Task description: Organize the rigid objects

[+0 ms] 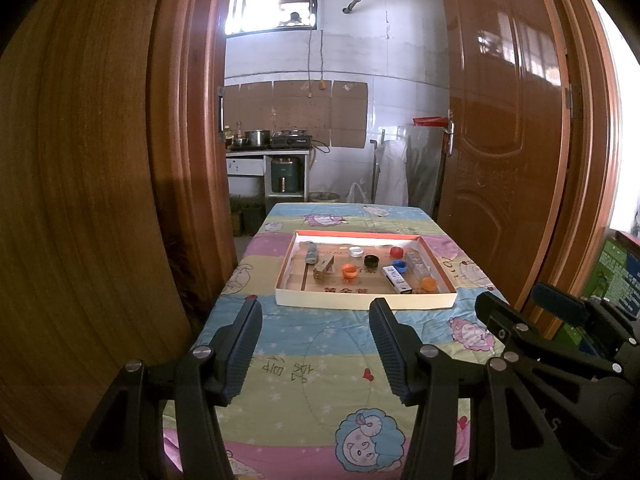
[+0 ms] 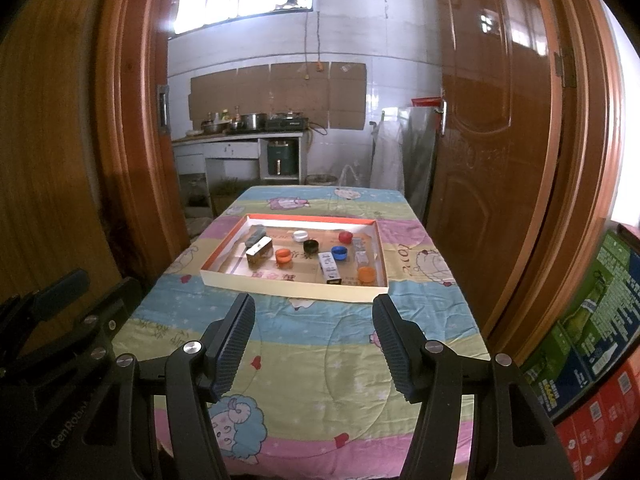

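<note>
Left tongs (image 1: pixel 316 312): wide open, nothing in them, hanging short of the tray's near wall
Right tongs (image 2: pixel 314 308): same deal, spread wide and empty, near side of the tray
Tray (image 2: pixel 292 286): shallow box mid-table on the cartoon quilt (image 2: pixel 320 360)
In the tray: white cap (image 2: pixel 300 235), black cap (image 2: pixel 311 245), red cap (image 2: pixel 345 236), blue cap (image 2: pixel 339 252), two orange caps, some small boxes, can't read them
Right view only: stacked cartons (image 2: pixel 592 340) right of the tray
Left view only: the other tongs' body poking in, right of the tray

Both grippers spread wide, side by side.
The left gripper (image 1: pixel 316 316) fills its frame's lower half, jaws apart; the right gripper (image 2: pixel 314 312) likewise, holding nothing.
</note>
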Demonstrator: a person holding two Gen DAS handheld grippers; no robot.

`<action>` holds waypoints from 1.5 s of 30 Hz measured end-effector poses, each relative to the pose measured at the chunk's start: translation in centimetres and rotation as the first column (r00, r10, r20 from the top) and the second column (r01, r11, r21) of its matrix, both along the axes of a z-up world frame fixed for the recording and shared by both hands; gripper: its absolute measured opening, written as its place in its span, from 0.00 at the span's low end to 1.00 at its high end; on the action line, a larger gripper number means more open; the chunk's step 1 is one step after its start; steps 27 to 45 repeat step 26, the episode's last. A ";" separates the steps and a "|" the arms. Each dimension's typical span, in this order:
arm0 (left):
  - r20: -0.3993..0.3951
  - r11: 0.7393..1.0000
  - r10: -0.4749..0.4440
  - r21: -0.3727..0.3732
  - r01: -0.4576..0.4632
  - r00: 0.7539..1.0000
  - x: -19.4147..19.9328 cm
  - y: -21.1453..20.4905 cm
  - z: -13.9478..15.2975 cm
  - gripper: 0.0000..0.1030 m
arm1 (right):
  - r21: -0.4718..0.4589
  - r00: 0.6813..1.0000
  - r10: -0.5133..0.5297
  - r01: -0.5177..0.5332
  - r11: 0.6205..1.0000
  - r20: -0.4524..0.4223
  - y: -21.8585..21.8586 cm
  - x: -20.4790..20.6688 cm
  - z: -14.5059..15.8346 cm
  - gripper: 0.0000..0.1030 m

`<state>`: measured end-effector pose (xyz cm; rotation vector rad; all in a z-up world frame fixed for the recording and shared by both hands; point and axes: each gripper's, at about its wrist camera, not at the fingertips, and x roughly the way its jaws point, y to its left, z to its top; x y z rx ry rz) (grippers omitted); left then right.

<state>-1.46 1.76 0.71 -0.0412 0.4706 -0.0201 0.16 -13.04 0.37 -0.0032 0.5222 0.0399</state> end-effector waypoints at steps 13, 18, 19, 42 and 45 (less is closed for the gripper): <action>0.003 1.000 0.011 -0.009 -0.011 1.000 -0.2 0.9 0.0 0.54 | 0.000 1.000 0.003 -0.003 1.000 -0.003 0.3 0.1 -0.2 0.61; 0.002 1.000 0.009 -0.007 -0.009 1.000 -0.3 0.9 0.0 0.54 | -0.001 1.000 0.002 -0.002 1.000 -0.003 0.3 0.0 -0.3 0.61; 0.002 1.000 0.007 -0.008 -0.007 1.000 -0.3 1.0 0.0 0.54 | 0.000 1.000 0.003 -0.003 1.000 -0.003 0.3 0.0 -0.3 0.61; 0.005 1.000 0.019 0.002 -0.019 1.000 -0.4 1.1 0.1 0.54 | 0.000 1.000 0.002 -0.002 1.000 -0.003 0.3 0.0 -0.3 0.61; 0.005 1.000 0.019 0.002 -0.019 1.000 -0.4 1.1 0.1 0.54 | 0.000 1.000 0.002 -0.002 1.000 -0.003 0.3 0.0 -0.3 0.61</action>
